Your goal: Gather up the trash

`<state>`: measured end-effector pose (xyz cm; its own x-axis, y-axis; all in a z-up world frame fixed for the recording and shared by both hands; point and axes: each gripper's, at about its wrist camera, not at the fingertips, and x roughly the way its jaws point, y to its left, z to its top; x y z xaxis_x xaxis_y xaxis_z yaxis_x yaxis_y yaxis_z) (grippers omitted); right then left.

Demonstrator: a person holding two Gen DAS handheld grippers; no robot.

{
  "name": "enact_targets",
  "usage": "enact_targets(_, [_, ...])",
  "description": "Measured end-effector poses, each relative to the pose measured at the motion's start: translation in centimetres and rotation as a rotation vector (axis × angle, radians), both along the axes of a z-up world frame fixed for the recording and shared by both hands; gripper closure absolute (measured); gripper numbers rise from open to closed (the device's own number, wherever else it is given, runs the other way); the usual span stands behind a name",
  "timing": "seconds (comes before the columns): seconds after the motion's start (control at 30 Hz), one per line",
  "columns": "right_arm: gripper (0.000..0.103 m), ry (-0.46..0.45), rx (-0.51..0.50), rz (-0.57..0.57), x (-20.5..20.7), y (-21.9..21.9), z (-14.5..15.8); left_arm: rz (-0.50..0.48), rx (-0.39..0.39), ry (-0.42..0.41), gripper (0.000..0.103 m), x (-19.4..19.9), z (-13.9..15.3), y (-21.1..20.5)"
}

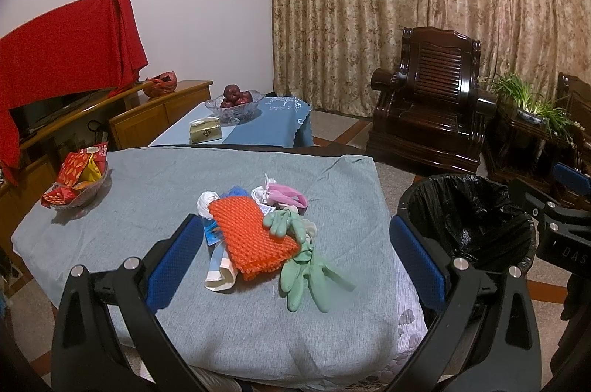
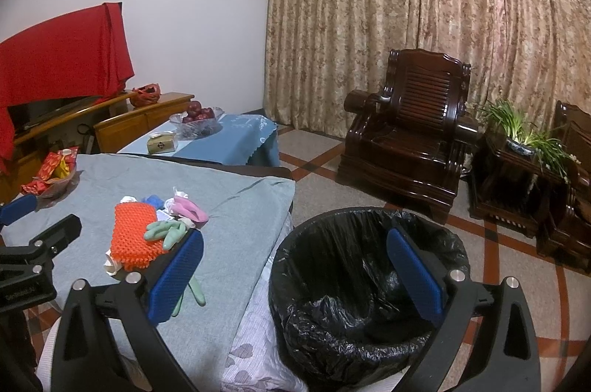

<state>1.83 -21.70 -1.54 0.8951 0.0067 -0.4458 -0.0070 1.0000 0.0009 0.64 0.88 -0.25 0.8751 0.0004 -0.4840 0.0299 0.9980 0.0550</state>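
Now both grippers, left gripper point(image 1: 291, 257) and right gripper point(image 2: 295, 275), have jaws wide open, holding nothing. Trash pile point(image 1: 258, 226) sits mid-frame on the table point(image 1: 110, 226); lower squarely over the orange mat point(image 1: 255, 240), then carry to the lined bin point(image 2: 369, 281) at lower right.

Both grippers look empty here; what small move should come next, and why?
Probably lower the open left gripper onto the orange bumpy mat. It tops the pile, already between the fingers, and the lined trash bin stands beside the table, under the open right gripper.
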Motion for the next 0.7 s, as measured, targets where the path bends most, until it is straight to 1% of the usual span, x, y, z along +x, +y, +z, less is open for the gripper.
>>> enact_targets(0.7, [0.006, 0.003, 0.000, -0.001, 0.01, -0.06, -0.01, 0.001, 0.000, 0.000, 0.005, 0.42, -0.66, 0.21])
